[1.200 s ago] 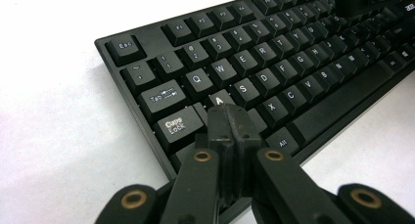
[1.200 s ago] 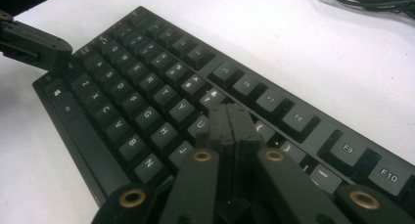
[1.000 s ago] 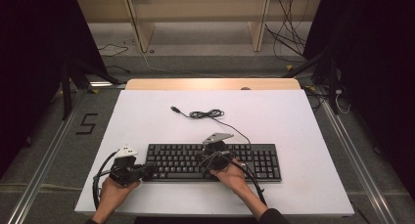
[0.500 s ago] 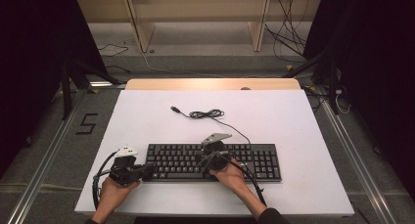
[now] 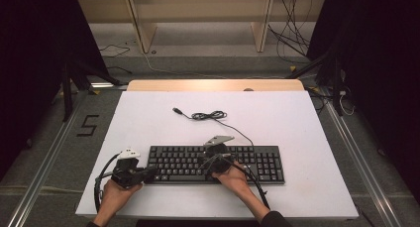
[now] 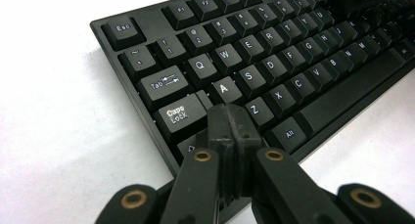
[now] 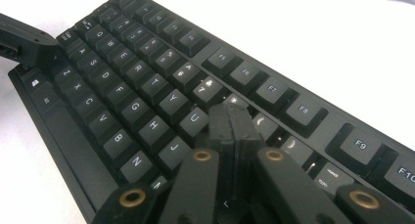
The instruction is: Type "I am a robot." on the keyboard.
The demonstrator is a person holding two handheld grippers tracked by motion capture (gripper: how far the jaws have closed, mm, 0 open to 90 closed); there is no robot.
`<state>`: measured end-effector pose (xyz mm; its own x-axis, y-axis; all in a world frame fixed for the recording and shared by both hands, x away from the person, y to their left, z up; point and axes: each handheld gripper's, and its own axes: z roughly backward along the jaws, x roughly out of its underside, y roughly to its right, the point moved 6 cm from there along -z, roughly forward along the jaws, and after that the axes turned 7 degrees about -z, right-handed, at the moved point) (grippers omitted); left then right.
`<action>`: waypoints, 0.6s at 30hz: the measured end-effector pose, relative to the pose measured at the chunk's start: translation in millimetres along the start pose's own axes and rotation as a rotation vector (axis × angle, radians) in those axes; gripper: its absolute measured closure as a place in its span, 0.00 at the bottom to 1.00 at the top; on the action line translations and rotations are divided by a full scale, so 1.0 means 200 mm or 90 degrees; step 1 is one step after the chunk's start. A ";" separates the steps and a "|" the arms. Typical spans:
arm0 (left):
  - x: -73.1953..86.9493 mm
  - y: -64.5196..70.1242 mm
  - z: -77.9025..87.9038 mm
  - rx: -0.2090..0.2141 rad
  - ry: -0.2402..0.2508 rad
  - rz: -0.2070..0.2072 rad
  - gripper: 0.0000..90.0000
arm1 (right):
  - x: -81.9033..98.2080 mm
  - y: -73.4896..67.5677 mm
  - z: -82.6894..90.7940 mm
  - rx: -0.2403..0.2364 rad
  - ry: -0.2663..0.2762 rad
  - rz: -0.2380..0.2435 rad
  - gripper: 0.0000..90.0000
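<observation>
- High view: black keyboard [image 5: 218,163] lies flat on the white counter [image 5: 297,138], near the person's edge, long side across. Its cable [image 5: 210,116] is bunched on the counter behind it, plug end to the left.
- High view: left tongs [image 5: 152,173] held in the left hand [image 5: 115,193], tips at the keyboard's left end, near corner. Right tongs [image 5: 212,163] held in the right hand [image 5: 236,180], over the keys around the middle, grey plate on top.
- Left gripper view: left tongs [image 6: 230,120] clenched, both jaws pressed together, nothing between them. Tips sit over the keys just below A, between Caps Lock and Z. Contact with the keys cannot be told.
- Right gripper view: right tongs [image 7: 230,121] clenched too, nothing gripped. Tips over the key rows right of U and J. Left tongs' tip shows at the keyboard's far left end.
</observation>
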<state>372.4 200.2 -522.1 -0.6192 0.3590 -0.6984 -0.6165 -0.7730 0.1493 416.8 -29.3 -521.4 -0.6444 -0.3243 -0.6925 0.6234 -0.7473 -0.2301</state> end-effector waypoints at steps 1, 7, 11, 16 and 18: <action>0.00 0.00 0.00 -0.001 0.001 0.000 0.99 | 0.00 0.00 0.00 -0.001 0.000 -0.003 1.00; -0.03 0.03 0.02 0.005 0.033 -0.008 0.95 | -0.01 0.01 0.02 -0.015 0.012 -0.019 0.96; -0.05 0.04 0.04 0.019 0.065 -0.011 0.89 | -0.03 0.00 0.06 -0.039 0.038 -0.033 0.88; -0.08 0.07 0.06 0.034 0.100 -0.016 0.81 | -0.05 -0.01 0.10 -0.054 0.056 -0.029 0.79; -0.08 0.08 0.06 0.038 0.107 -0.013 0.77 | -0.05 -0.01 0.11 -0.059 0.059 -0.029 0.72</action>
<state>367.4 188.8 -499.8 -0.5192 0.2788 -0.8079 -0.6594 -0.7320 0.1712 412.2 -36.9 -498.7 -0.6319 -0.2328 -0.7393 0.6355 -0.7017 -0.3222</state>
